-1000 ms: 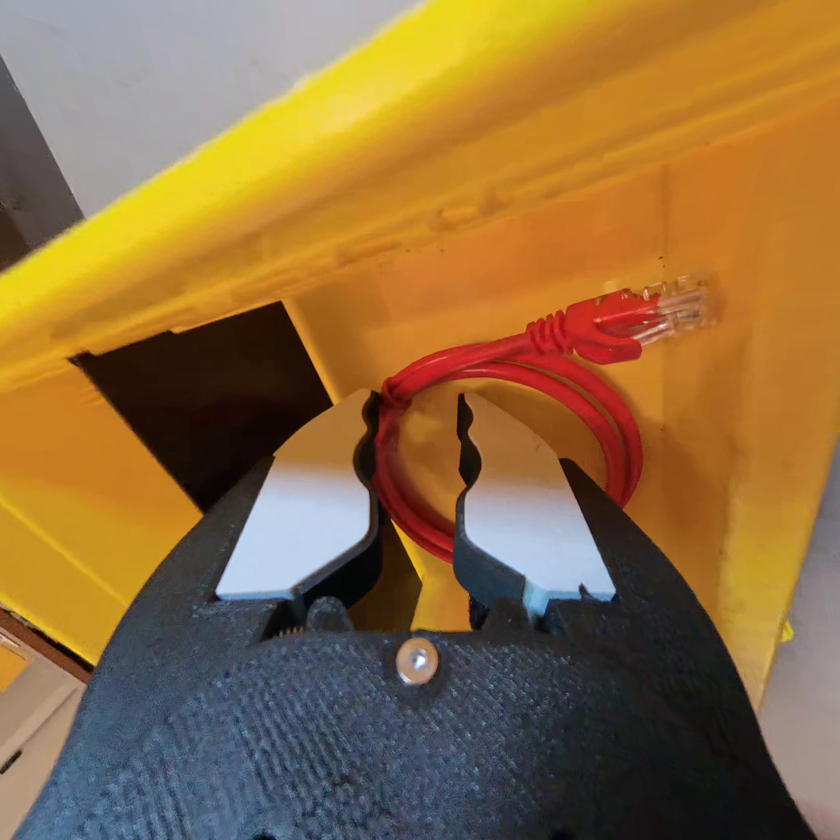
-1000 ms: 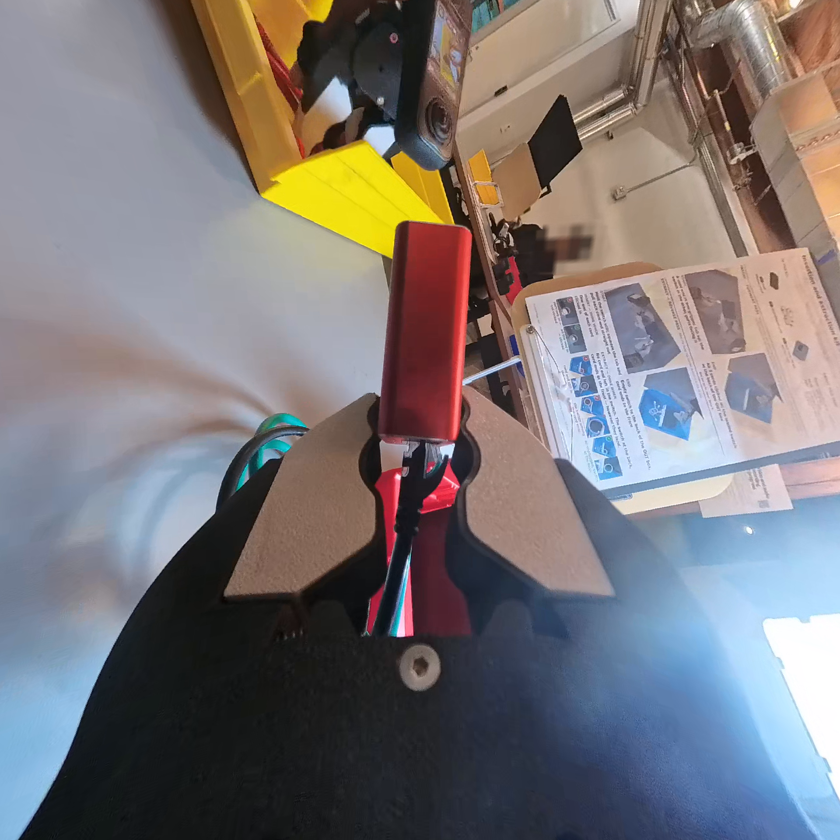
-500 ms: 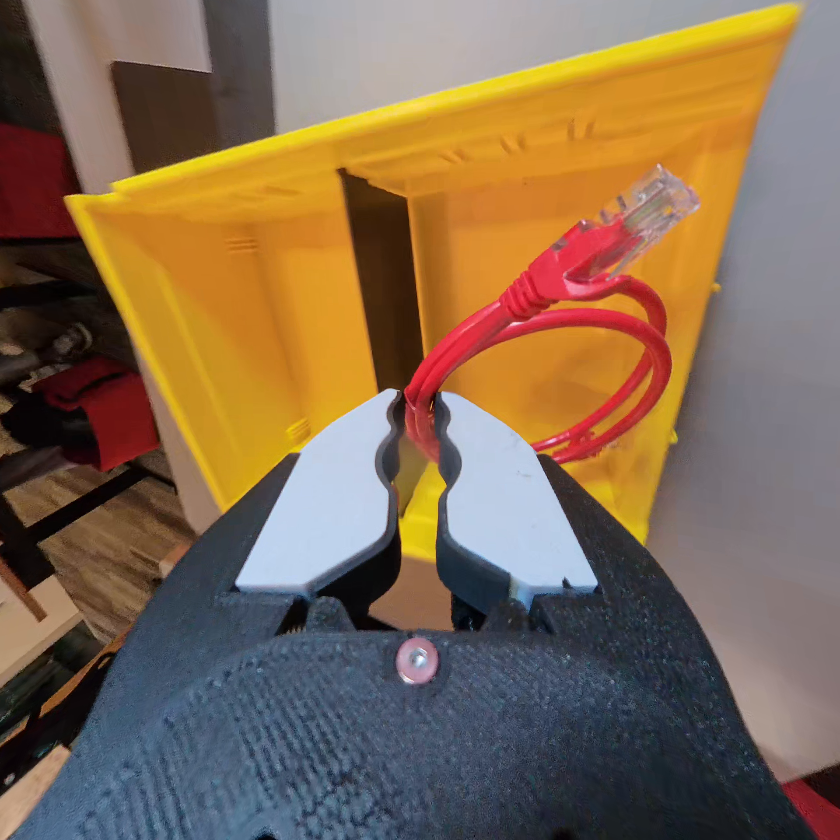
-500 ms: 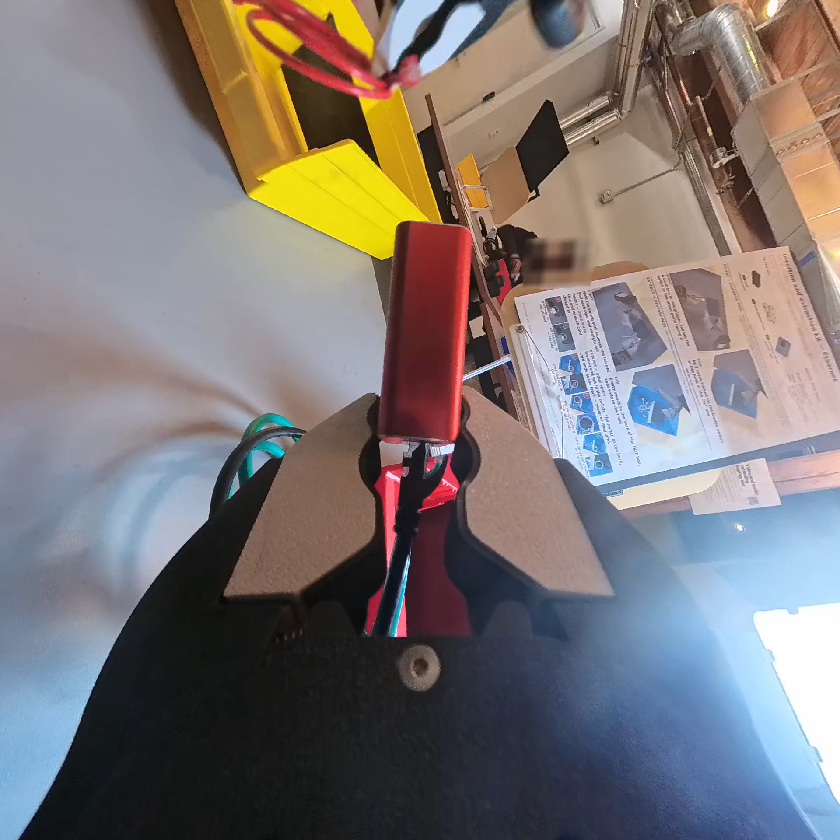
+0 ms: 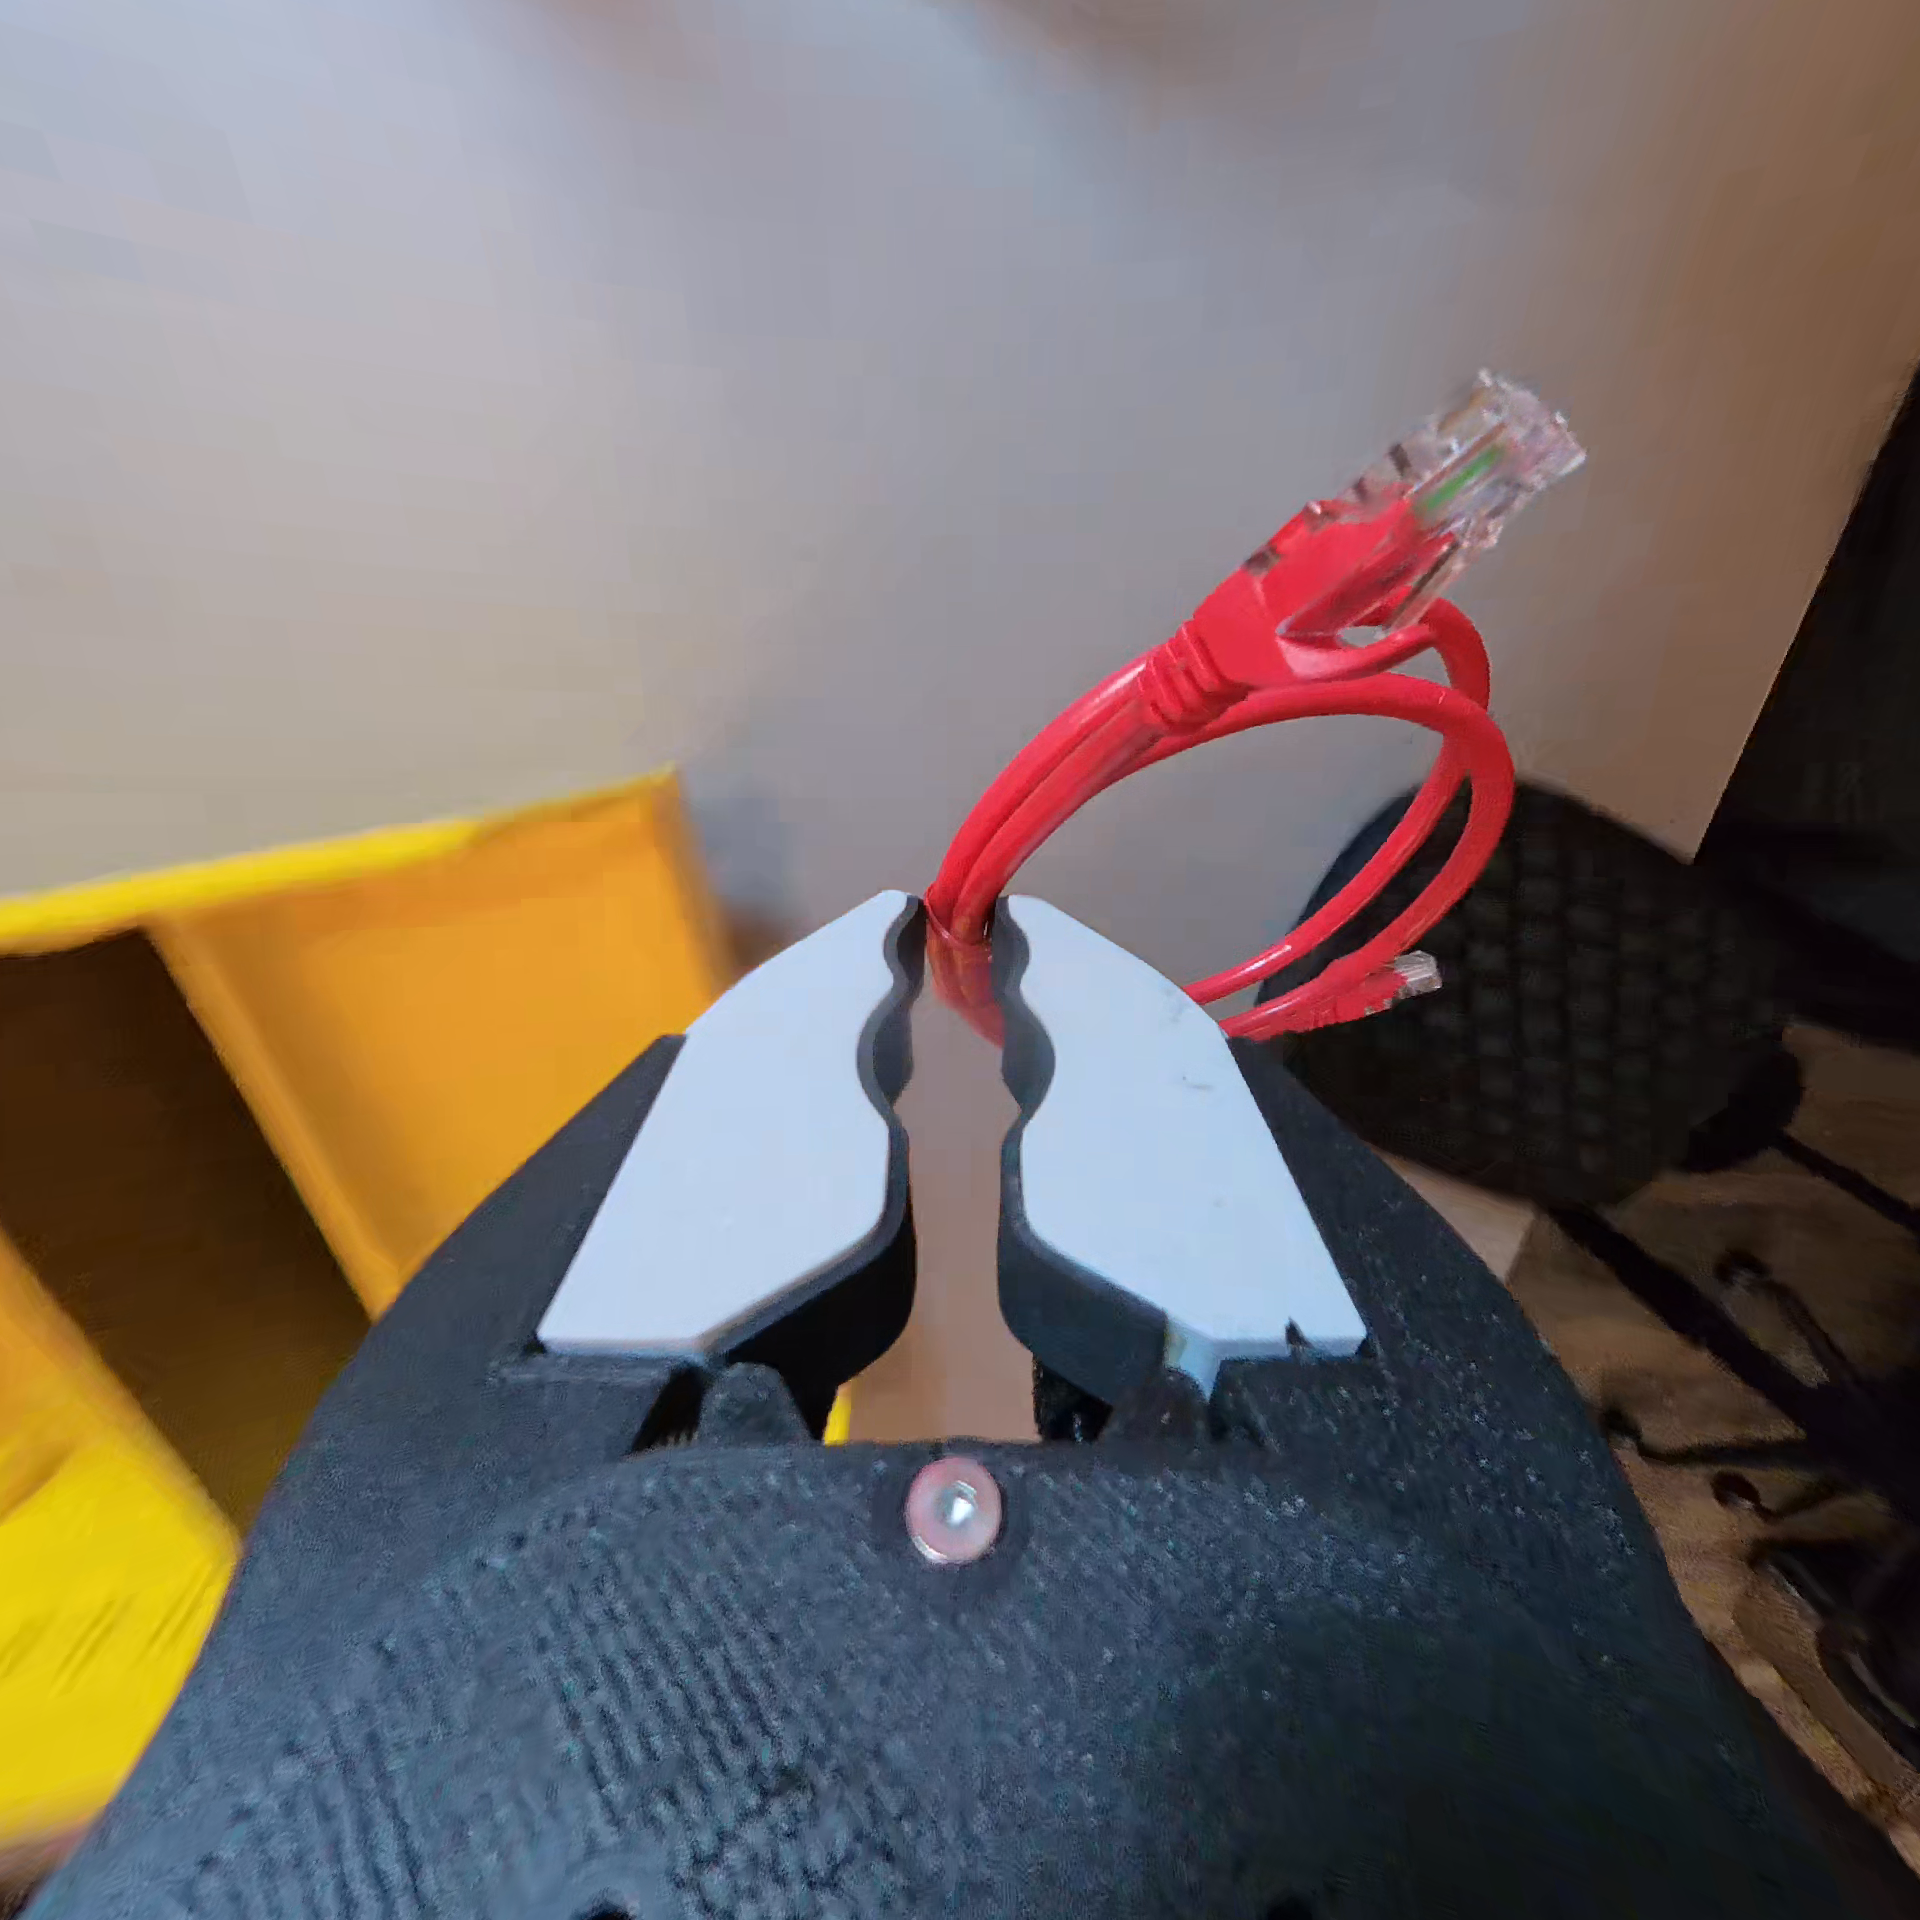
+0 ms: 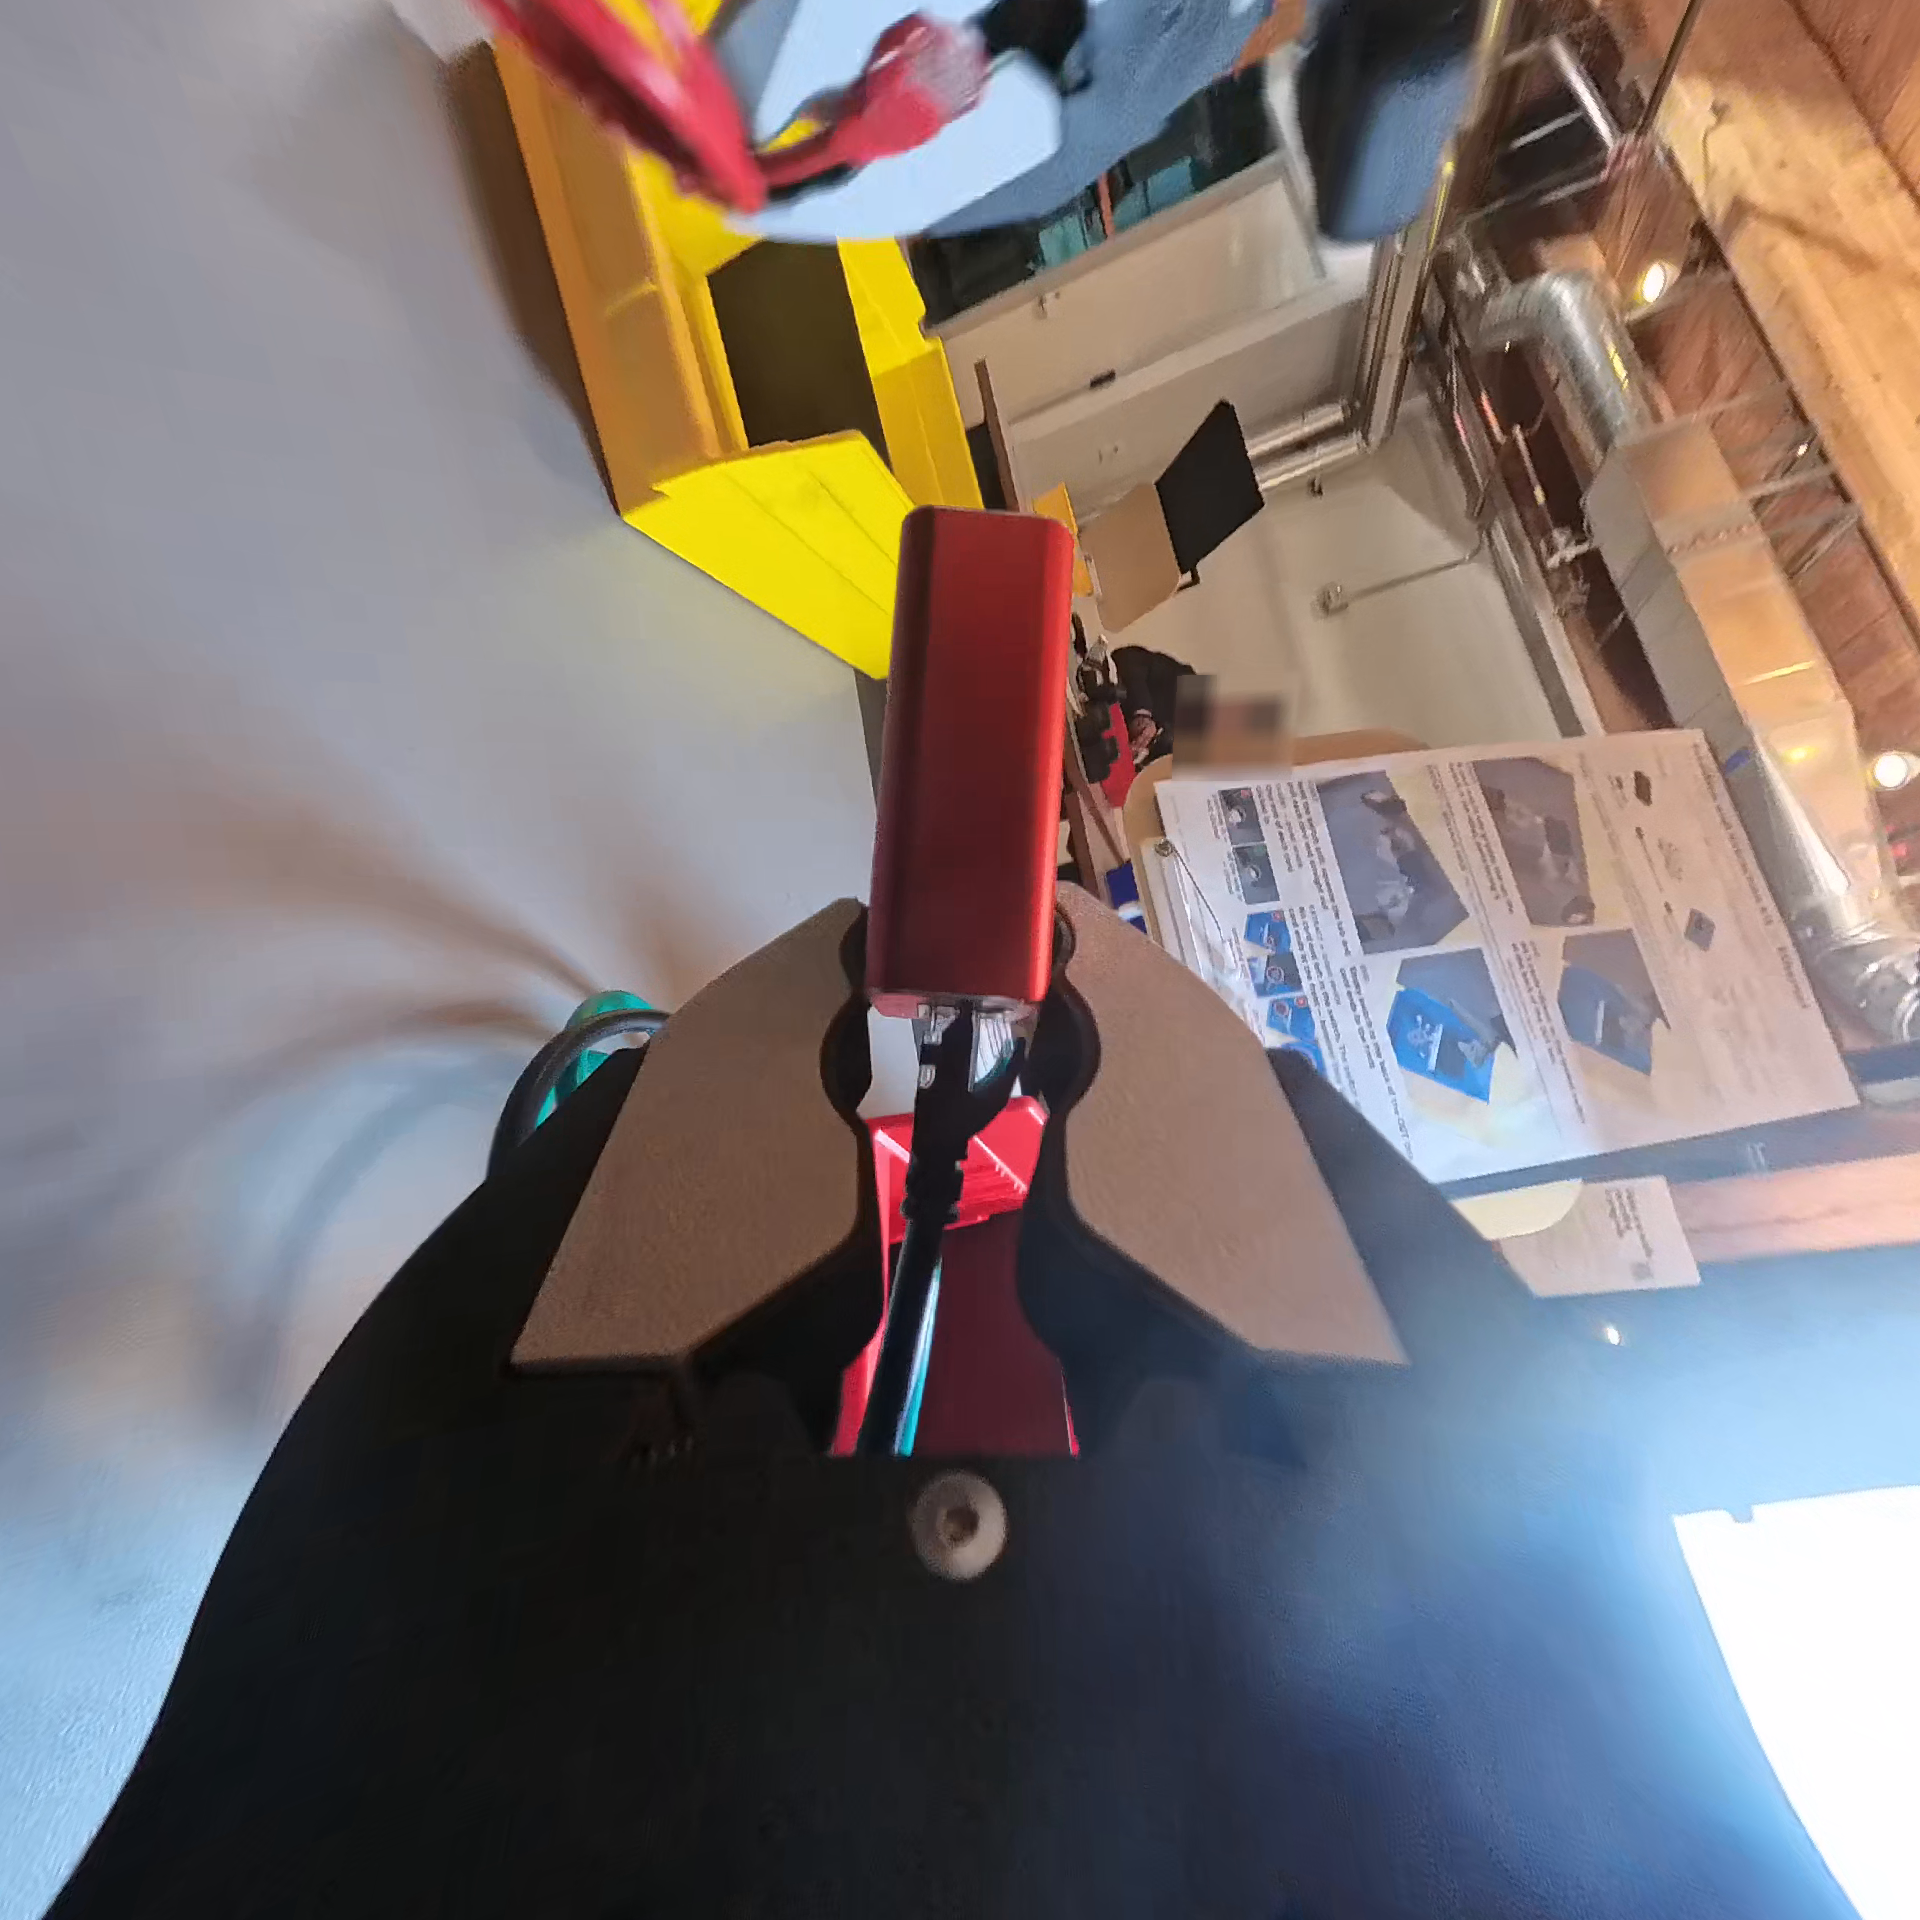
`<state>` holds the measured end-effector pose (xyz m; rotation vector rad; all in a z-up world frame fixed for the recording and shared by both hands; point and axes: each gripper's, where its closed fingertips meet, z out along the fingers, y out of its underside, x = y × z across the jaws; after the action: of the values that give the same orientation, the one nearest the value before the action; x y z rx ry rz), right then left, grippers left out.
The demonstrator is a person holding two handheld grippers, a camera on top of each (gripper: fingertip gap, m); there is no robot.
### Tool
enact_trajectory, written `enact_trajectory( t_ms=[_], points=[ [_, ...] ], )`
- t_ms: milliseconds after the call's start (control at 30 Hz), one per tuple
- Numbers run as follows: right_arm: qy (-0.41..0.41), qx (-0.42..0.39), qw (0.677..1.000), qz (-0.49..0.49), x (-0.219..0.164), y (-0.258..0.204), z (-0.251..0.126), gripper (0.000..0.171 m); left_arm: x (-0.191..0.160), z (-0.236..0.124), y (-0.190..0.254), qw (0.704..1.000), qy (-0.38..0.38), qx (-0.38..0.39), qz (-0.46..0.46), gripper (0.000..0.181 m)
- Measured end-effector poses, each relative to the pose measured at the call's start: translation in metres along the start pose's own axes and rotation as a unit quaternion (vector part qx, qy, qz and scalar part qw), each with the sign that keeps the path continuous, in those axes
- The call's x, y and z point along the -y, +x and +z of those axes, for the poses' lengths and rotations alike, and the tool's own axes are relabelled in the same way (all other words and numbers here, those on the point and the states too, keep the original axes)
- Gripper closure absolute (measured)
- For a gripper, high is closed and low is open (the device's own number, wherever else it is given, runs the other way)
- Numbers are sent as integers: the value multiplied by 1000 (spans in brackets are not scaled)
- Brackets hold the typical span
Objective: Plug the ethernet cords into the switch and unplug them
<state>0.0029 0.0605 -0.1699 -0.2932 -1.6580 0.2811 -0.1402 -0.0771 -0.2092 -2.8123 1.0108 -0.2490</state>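
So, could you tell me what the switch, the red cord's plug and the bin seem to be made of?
Switch: probably anodised metal, with a satin red sheen and crisp rounded edges. Plug: clear hard plastic, wires visible through it, behind a matte red rubbery boot. Bin: yellow moulded plastic, smooth and slightly glossy.
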Motion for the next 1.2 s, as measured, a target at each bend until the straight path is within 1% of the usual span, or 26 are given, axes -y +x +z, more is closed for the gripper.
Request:
enact_trajectory(
  t_ms=[100, 200, 267, 367, 467, 533, 600, 733, 833, 900, 1000, 1067, 1133, 1200],
  points=[
    [11, 0, 1000, -19, -1, -10, -3, 144, 25, 54, 14, 997, 73, -29, 0, 169],
    [15, 5, 999, -32, -2, -20, -6, 144, 51, 80, 18, 988, 153, -31, -15, 169],
    [15, 8, 999, -35, -3, -25, -7, 144, 66, 86, 14, 979, 201, -11, -21, 171],
    [11, 12, 999, -38, -6, -30, -6, 144, 80, 82, 10, 965, 259, 22, -28, 171],
    [4, 12, 999, -40, -11, -31, -5, 144, 90, 73, 5, 952, 297, 76, -20, 165],
    [2, 10, 999, -37, -12, -30, -5, 144, 98, 68, 9, 943, 318, 94, 0, 161],
    [1, 8, 999, -35, -13, -29, -5, 144, 105, 70, 21, 942, 323, 81, 33, 158],
    [0, 6, 999, -33, -13, -29, -5, 144, 112, 85, 42, 951, 291, 41, 99, 155],
    [-1, 7, 999, -34, -13, -30, -5, 144, 119, 96, 40, 952, 272, 44, 132, 152],
    [-3, 10, 999, -35, -14, -32, -4, 144, 125, 100, 40, 949, 277, 39, 143, 152],
    [-5, 13, 999, -37, -15, -34, -3, 144, 132, 107, 40, 946, 285, 51, 146, 161],
    [-6, 16, 999, -39, -15, -37, -2, 144, 134, 107, 37, 943, 294, 81, 138, 169],
    [-10, 21, 999, -47, -16, -40, -1, 144, 133, 97, 29, 939, 308, 106, 109, 170],
    [-14, 25, 998, -57, -19, -44, 1, 144, 127, 84, 22, 939, 319, 105, 77, 170]
  ],
)
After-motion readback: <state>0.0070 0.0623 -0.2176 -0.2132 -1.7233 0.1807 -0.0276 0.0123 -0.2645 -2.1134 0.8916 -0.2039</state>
